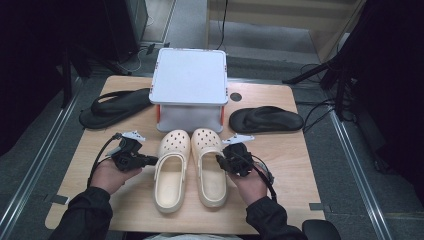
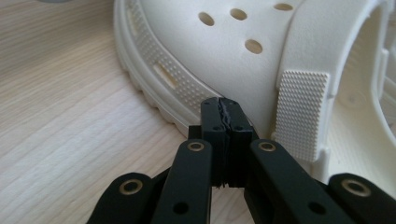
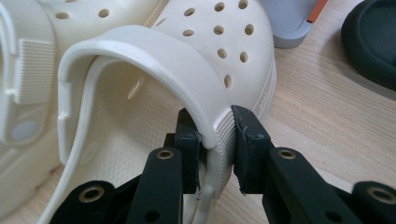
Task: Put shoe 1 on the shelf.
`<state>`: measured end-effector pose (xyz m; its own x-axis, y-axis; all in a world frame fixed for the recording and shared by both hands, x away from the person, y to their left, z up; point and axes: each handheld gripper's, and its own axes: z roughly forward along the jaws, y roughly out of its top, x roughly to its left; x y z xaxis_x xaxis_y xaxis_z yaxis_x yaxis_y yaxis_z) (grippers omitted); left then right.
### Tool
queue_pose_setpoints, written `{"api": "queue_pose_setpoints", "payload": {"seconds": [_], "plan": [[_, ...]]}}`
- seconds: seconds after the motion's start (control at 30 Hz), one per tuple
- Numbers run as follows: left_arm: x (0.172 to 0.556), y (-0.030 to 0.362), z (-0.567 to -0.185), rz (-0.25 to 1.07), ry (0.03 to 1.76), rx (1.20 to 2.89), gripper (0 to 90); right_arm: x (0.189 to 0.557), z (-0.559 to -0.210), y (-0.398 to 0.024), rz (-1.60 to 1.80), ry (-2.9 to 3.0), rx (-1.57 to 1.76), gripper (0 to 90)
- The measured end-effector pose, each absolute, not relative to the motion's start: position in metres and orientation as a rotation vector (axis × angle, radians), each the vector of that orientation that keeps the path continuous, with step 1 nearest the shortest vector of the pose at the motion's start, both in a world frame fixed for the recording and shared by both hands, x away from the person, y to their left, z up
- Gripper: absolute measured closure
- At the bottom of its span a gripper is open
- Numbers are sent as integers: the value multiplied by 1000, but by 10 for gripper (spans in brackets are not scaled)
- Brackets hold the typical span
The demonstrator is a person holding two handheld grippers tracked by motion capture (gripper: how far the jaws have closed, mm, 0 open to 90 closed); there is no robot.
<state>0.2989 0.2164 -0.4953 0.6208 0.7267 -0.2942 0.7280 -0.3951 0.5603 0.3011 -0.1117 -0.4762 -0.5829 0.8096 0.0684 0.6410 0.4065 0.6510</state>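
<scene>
Even overhead light falls on the pale wooden table, while the floor around it sinks into darkness. Shadows beside the cream foam clogs stay soft. Both gripper views blur near their bottom edges.

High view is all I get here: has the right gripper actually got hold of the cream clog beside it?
Observer: Yes. The right gripper is shut on the right clog. One jaw is inside the side wall and the other presses the ribbed strap end on the outside.
Operator: And the left gripper, is it holding anything?
Observer: No. The left gripper is shut with nothing between its jaws. Its tips point at the side of the left clog, just above the sole edge.
</scene>
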Motion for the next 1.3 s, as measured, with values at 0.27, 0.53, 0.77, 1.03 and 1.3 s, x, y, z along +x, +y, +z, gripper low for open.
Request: {"api": "queue_pose_setpoints", "payload": {"seconds": [0.27, 0.53, 0.77, 1.03, 1.3], "plan": [[294, 201, -495, -27, 1066, 2216, 895, 303, -477, -114, 962, 2405, 1274, 743], [297, 207, -496, -42, 1090, 2185, 767, 306, -478, -124, 1049, 2442, 1265, 674], [296, 216, -484, 9, 1094, 2124, 573, 303, -473, -130, 1140, 2445, 1246, 569], [300, 220, -470, 32, 1117, 2094, 432, 289, -459, -134, 1228, 2442, 1190, 546], [309, 221, -452, 51, 1111, 2084, 422, 278, -453, -135, 1315, 2460, 1152, 537]]}}
